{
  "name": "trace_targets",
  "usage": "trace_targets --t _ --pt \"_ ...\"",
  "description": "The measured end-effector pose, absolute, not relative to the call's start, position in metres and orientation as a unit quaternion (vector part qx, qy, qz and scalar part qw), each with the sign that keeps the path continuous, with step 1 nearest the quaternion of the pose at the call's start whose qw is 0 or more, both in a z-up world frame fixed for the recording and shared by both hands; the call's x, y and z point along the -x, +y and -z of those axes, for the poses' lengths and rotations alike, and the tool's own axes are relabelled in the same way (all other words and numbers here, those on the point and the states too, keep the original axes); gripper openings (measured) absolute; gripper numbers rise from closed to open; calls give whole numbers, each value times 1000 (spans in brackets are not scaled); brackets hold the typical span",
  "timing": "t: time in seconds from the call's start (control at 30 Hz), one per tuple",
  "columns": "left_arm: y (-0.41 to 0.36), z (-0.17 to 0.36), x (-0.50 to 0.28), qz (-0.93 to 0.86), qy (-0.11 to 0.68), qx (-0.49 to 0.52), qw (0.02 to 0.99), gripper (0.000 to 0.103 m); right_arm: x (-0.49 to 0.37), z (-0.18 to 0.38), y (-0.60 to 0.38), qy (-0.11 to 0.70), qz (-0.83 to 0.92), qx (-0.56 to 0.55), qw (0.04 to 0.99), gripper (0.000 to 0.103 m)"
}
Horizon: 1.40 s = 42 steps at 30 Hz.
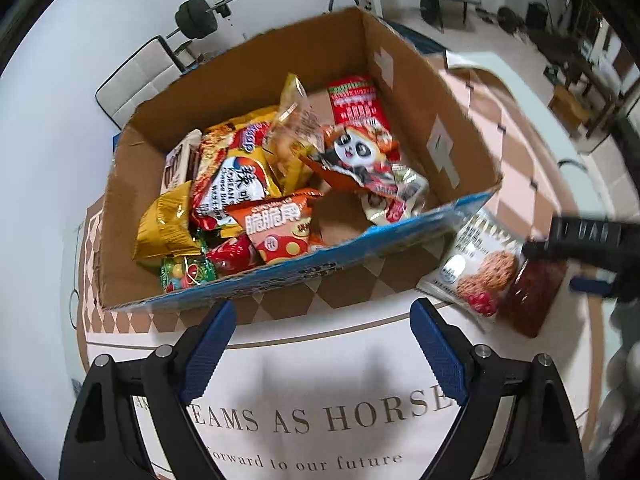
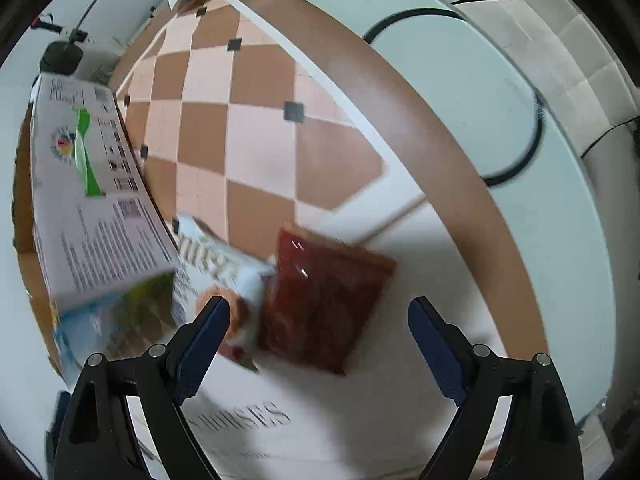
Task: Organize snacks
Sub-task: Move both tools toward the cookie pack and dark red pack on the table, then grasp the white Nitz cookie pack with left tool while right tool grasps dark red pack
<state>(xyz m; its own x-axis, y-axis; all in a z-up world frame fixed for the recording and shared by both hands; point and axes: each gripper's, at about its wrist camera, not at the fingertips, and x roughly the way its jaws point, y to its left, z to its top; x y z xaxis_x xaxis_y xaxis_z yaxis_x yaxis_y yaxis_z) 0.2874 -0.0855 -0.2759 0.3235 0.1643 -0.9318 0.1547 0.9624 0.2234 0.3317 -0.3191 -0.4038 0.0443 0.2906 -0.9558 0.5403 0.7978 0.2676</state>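
A cardboard box (image 1: 400, 92) holds several snack packets, among them a panda-print bag (image 1: 356, 152) and an orange bag (image 1: 276, 224). Outside the box, at its right corner, lie a white cookie packet (image 1: 476, 264) and a dark red packet (image 1: 532, 300). My left gripper (image 1: 322, 312) hangs open over the mat just in front of the box, nothing between its fingers. My right gripper (image 2: 318, 310) is open above the dark red packet (image 2: 324, 300), which lies on the mat between the jaws with no pad touching it. The cookie packet (image 2: 216, 264) lies under its left finger. The right gripper (image 1: 592, 240) also shows black at the edge of the left wrist view.
A checkered brown-and-pink mat (image 2: 248, 132) with printed words covers a round white table (image 2: 480, 92). The box's printed outer wall (image 2: 92, 184) stands at the left of the right wrist view. A barbell (image 1: 200, 16) and gym gear stand on the floor behind.
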Motion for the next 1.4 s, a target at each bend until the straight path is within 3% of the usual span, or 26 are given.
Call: trace_targets --t 0.13,0.2,0.23,0.3,0.37,0.6,0.7,0.73,0.77,0.83,1.13,1.3,1.4 --pt "-83 287 -285 -7 593 -134 794 89 -351 397 -310 667 76 -268 691 90" --pt "-82 291 -284 -8 598 -131 791 89 -362 400 -299 670 50 -237 701 66" --pt "-81 293 -283 -8 600 -130 790 89 -368 404 -290 680 31 -211 702 46" --pt "-79 294 -281 -8 601 -130 788 89 -372 405 -274 685 6 -163 710 40" --pt "-76 295 -279 -6 602 -129 788 89 -370 403 -259 688 -30 -131 713 25" --pt "-71 302 -271 23 616 -135 776 89 -332 411 -211 716 -137 -69 681 24" --pt "-77 305 -268 45 621 -143 769 89 -321 414 -212 726 -147 -98 664 25" --pt "-78 305 -268 58 624 -140 766 89 -320 413 -219 729 -143 -125 658 31" --pt "-81 306 -269 73 628 -136 763 89 -317 411 -231 730 -133 -160 651 50" --pt "-88 307 -270 104 630 -135 758 89 -314 402 -250 722 -118 -207 650 74" --pt "-136 343 -280 225 666 -179 689 89 -294 383 -341 702 -16 -286 652 76" --pt "-157 368 -274 246 677 -228 655 89 -296 393 -347 705 3 -298 643 76" --pt "-155 370 -270 234 677 -208 666 85 -296 404 -349 712 5 -292 638 76"
